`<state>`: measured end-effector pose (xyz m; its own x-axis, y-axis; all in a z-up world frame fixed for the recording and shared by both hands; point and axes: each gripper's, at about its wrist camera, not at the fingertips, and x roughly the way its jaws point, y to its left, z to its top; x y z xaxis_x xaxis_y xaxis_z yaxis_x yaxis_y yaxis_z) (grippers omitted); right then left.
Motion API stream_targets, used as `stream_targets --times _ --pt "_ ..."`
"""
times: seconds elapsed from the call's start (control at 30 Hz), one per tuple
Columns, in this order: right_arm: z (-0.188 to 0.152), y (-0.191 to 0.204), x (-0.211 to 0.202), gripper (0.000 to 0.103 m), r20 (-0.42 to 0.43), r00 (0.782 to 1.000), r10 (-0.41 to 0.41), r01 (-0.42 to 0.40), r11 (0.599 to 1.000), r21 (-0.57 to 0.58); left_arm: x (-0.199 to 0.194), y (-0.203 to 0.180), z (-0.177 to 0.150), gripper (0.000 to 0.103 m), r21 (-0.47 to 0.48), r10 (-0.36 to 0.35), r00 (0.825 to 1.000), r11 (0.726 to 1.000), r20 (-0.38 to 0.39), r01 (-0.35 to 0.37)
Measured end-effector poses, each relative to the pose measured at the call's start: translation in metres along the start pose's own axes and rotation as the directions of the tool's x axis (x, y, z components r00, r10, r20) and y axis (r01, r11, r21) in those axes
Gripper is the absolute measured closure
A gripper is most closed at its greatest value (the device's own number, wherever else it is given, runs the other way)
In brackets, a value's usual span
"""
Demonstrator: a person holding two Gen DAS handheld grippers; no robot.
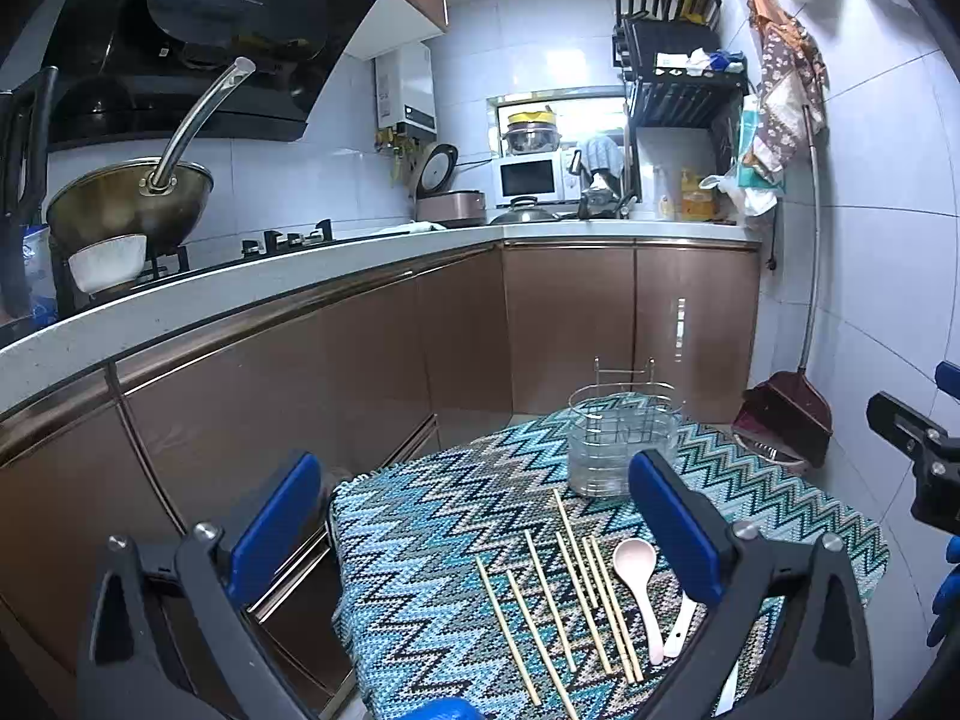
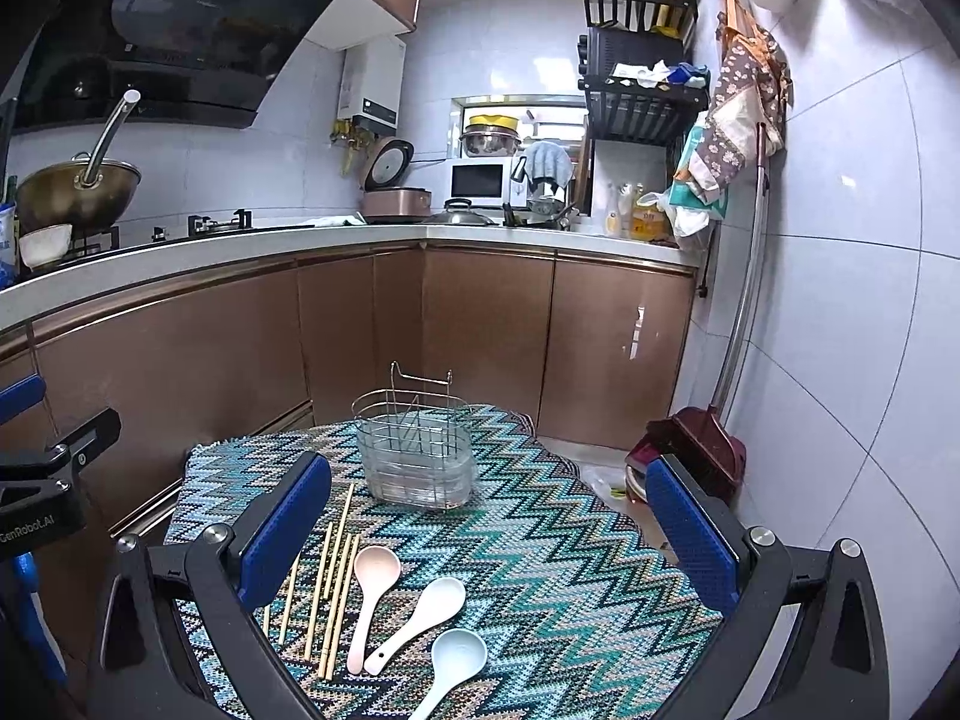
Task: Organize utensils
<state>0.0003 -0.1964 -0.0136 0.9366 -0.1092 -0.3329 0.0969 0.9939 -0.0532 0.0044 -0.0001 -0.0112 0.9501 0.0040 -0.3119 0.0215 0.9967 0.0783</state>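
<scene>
A wire utensil holder (image 1: pixel 624 441) (image 2: pixel 415 450) stands at the far side of a table with a zigzag cloth (image 1: pixel 432 540) (image 2: pixel 570 570). Several wooden chopsticks (image 1: pixel 558 600) (image 2: pixel 333 588) lie side by side on the cloth. A pink spoon (image 1: pixel 639 582) (image 2: pixel 369 594), a white spoon (image 2: pixel 420 615) (image 1: pixel 681 624) and a pale blue spoon (image 2: pixel 450 669) lie to their right. My left gripper (image 1: pixel 480 531) is open and empty above the chopsticks. My right gripper (image 2: pixel 489 531) is open and empty above the spoons.
Brown cabinets and a white counter (image 1: pixel 240 282) run behind and left of the table. A wok (image 1: pixel 129 201) and a bowl (image 1: pixel 108 261) sit on the stove. A dustpan and broom (image 2: pixel 702 444) (image 1: pixel 786 414) stand by the right wall.
</scene>
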Motion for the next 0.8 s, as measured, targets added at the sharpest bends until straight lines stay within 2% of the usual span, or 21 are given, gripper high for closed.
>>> stream_targets --times 0.23,0.43,0.63,0.8 --pt "-0.001 -0.004 -0.001 0.000 0.013 1.000 -0.011 0.011 1.000 0.013 -0.003 0.004 0.003 0.000 -0.036 -0.044 0.999 0.998 0.025 0.045" --pt "0.002 -0.007 -0.001 0.000 0.025 0.999 -0.023 0.023 1.000 0.021 -0.006 0.005 0.009 0.000 -0.061 -0.033 0.998 0.997 0.049 0.036" --pt "0.003 -0.009 -0.002 0.000 0.026 0.999 -0.032 0.031 0.999 0.025 -0.007 0.003 0.011 0.000 -0.037 -0.013 0.998 0.999 0.055 0.015" --pt "0.003 -0.009 -0.003 0.000 0.025 0.999 -0.036 0.036 0.999 0.028 -0.009 0.005 0.013 0.000 -0.053 -0.015 0.998 0.998 0.060 0.018"
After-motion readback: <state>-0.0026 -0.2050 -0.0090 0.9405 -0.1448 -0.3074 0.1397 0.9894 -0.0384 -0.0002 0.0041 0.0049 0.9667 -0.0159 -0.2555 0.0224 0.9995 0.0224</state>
